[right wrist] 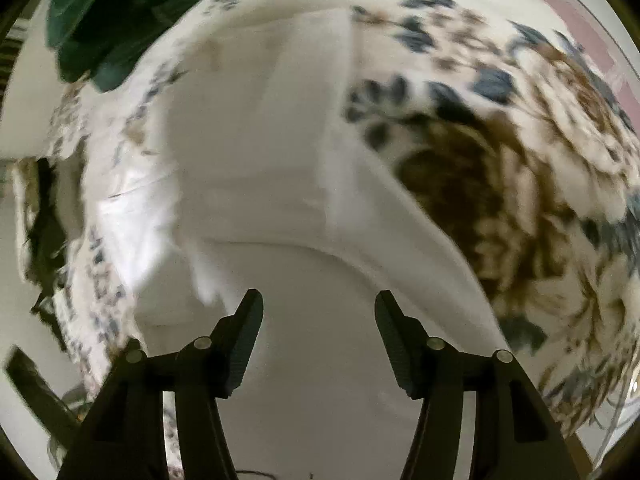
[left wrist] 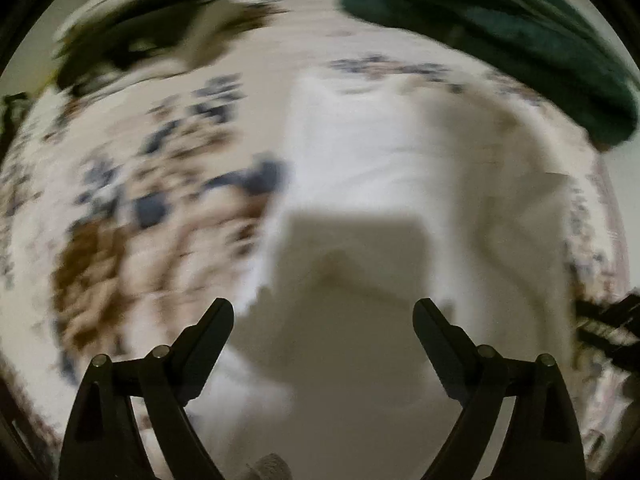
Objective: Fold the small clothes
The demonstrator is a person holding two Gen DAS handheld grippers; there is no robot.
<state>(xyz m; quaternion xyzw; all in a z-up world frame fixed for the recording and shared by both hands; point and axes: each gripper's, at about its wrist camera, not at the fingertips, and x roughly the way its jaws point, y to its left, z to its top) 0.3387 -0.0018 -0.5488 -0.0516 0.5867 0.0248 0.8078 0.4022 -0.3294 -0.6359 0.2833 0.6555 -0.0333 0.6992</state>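
A white garment (left wrist: 380, 152) lies spread on a floral bedspread (left wrist: 120, 208), blurred by motion in both views. My left gripper (left wrist: 323, 320) hangs above its near part with the fingers wide apart and nothing between them; its shadow falls on the cloth. In the right wrist view the same white garment (right wrist: 260, 160) shows a folded edge running down its middle. My right gripper (right wrist: 319, 312) points down over the garment's near part, its jaws open, and no cloth is pinched between the pads.
A dark green cloth (left wrist: 500, 40) lies at the far right of the bed, seen also as the green cloth (right wrist: 100, 20) at the upper left. A dark patterned item (left wrist: 152, 40) sits at the far left. The bedspread (right wrist: 520, 160) surrounds the garment on every side.
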